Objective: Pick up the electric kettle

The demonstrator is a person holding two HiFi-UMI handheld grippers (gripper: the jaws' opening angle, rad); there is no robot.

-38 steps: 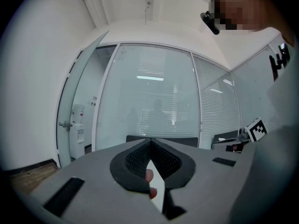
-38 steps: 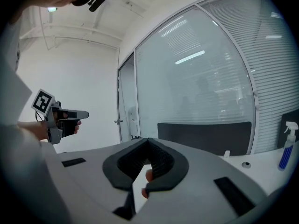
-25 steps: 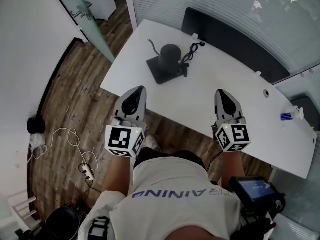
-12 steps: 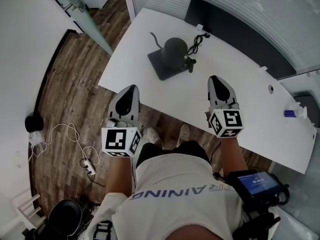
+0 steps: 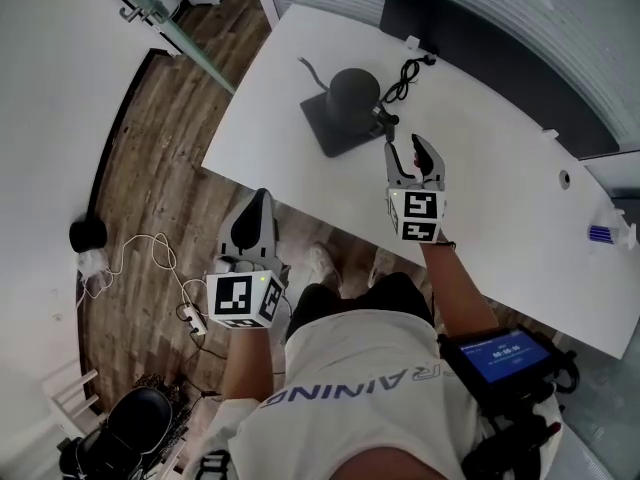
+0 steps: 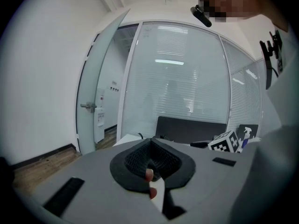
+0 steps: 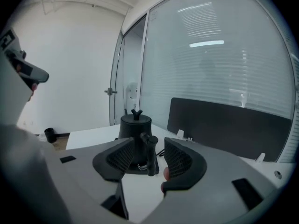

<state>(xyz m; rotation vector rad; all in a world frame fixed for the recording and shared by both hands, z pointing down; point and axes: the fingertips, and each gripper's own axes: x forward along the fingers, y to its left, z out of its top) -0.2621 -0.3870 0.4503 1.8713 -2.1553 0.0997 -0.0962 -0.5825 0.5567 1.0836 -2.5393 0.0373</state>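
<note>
White bench [image 5: 480, 198] carries the electric kettle [image 5: 352, 90] on a dark base [image 5: 322, 136] near its left end, with a black cable [image 5: 405, 73] beside it. The right tongs [image 5: 404, 150], previously at the near edge, now reach over the bench. They are opening wide and grip nothing, with the handle just ahead. The left tongs [image 5: 258, 206] are pressed closed, off the bench.

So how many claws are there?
2. The left claw is shut, over the floor beside the table. The right claw is over the table, opening, empty, short of the kettle's handle.

Electric kettle [image 5: 352, 90] on its base [image 5: 328, 134] near the left end of the table [image 5: 500, 193], cable [image 5: 404, 70] just to its right.
</note>
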